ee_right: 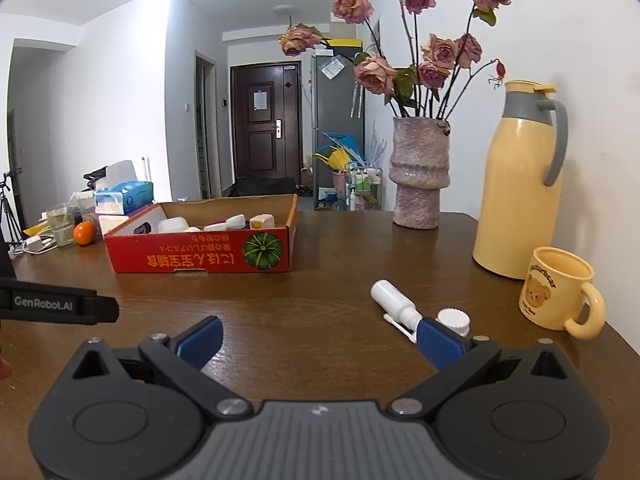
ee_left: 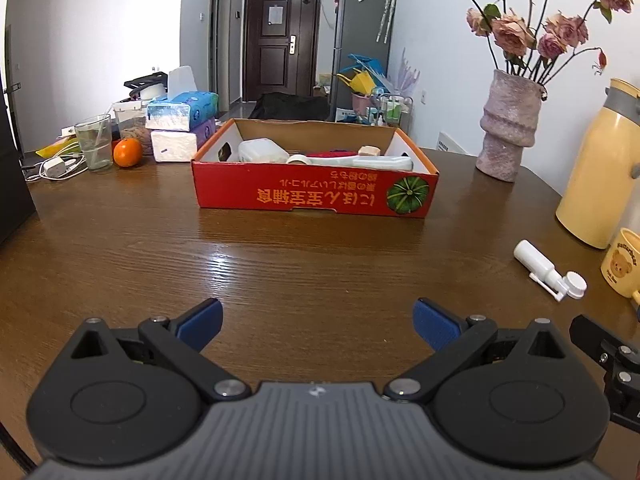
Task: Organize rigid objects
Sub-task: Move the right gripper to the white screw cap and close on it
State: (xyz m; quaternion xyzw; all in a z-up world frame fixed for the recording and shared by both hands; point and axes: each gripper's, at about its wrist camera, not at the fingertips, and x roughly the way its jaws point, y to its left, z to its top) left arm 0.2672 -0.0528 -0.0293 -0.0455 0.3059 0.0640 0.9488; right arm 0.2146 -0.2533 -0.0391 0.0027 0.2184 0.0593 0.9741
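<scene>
Table [ee_left: 120, 248], brown wood, fills the left wrist view. The left gripper [ee_left: 318, 326] hangs low over it with its blue pads [ee_left: 200, 324] spread wide and nothing between them. Straight ahead, well apart from the gripper, stands a red box [ee_left: 312, 196] with a pumpkin picture and upside-down print; white containers and other small items lie inside it. A white spray bottle [ee_left: 538, 264] lies on its side on the bare wood to the right, its round cap [ee_left: 574, 285] just beside the nozzle end. Right of the bottle stand a yellow mug [ee_left: 620, 268] and a yellow flask [ee_left: 600, 168], with a vase [ee_left: 508, 128] of dried roses behind. At the far left are a glass [ee_left: 95, 142], an orange [ee_left: 127, 152] and tissue packs [ee_left: 180, 128]. Part of the right gripper shows at the right edge.

From the right wrist view, the right gripper [ee_right: 320, 338] is also spread wide and empty. Its right pad [ee_right: 438, 342] sits in front of the spray bottle [ee_right: 394, 300], covering the nozzle end; whether they touch cannot be told. The cap [ee_right: 454, 320] lies just behind that pad. The mug [ee_right: 558, 288] stands to the right, the flask [ee_right: 520, 184] and vase [ee_right: 418, 176] behind it. The red box [ee_right: 200, 254] sits ahead to the left on the table [ee_right: 320, 248]. A black bar marked GenRobot.AI pokes in from the left edge.
</scene>
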